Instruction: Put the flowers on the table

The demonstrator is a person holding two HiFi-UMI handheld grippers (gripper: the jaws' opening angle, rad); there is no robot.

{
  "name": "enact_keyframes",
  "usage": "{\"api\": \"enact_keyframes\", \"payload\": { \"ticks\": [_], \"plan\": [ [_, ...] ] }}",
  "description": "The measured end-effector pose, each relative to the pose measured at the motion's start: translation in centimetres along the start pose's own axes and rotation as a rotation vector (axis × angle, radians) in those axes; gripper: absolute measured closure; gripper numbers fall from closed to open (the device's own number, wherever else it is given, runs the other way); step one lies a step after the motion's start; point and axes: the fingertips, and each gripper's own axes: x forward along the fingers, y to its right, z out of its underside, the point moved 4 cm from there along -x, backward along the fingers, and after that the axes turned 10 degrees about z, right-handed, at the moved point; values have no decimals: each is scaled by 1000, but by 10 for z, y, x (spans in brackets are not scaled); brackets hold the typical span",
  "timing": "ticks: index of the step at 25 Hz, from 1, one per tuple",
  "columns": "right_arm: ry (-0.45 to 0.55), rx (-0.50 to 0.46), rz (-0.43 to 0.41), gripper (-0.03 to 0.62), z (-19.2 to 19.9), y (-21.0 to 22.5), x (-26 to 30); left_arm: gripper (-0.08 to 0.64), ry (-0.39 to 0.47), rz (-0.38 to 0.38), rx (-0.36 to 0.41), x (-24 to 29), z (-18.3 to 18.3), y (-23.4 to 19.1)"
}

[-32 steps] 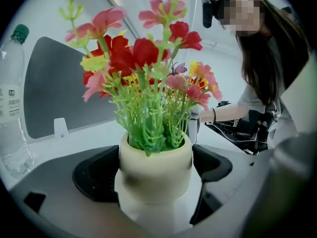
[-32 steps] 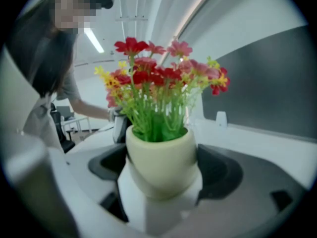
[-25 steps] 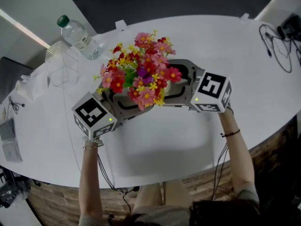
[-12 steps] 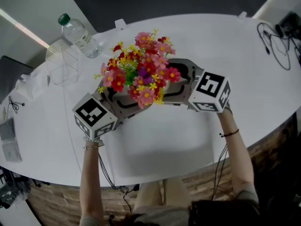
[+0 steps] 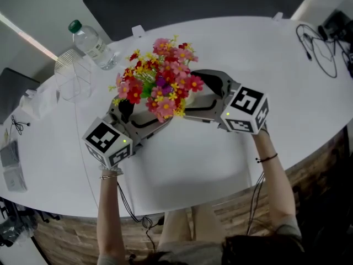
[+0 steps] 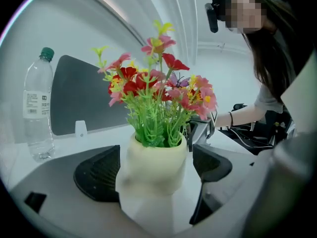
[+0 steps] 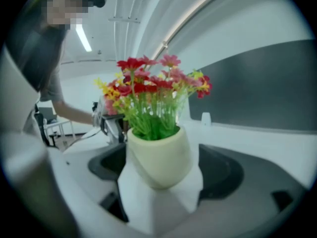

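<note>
Left gripper point(image 6: 156, 170) and right gripper point(image 7: 161, 170) released, jaws spread wide around the cream pot of red, pink and yellow plastic flowers point(image 5: 157, 90). I see open white oval table point(image 5: 209, 164) from 3 to 6 o'clock, and its edge is near at 6.

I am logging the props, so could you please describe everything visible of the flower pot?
The flower pot is small, rounded, cream and matte, perhaps ceramic, packed with artificial green stems and red, pink and yellow flowers. It stands between the jaws of the left gripper and right gripper, narrow gaps beside it; its base is hidden.
</note>
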Motion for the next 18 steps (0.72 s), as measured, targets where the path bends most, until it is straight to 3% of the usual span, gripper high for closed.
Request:
{"api": "enact_keyframes", "payload": {
  "ticks": [12,18],
  "plan": [
    [35,34,90,137,-2,-10,-20,101,94,-189,-39,-20,1,7],
    [56,47,91,140,-9,-22,-32,112,99,-215,-31,-19,-5,28]
  ]
}}
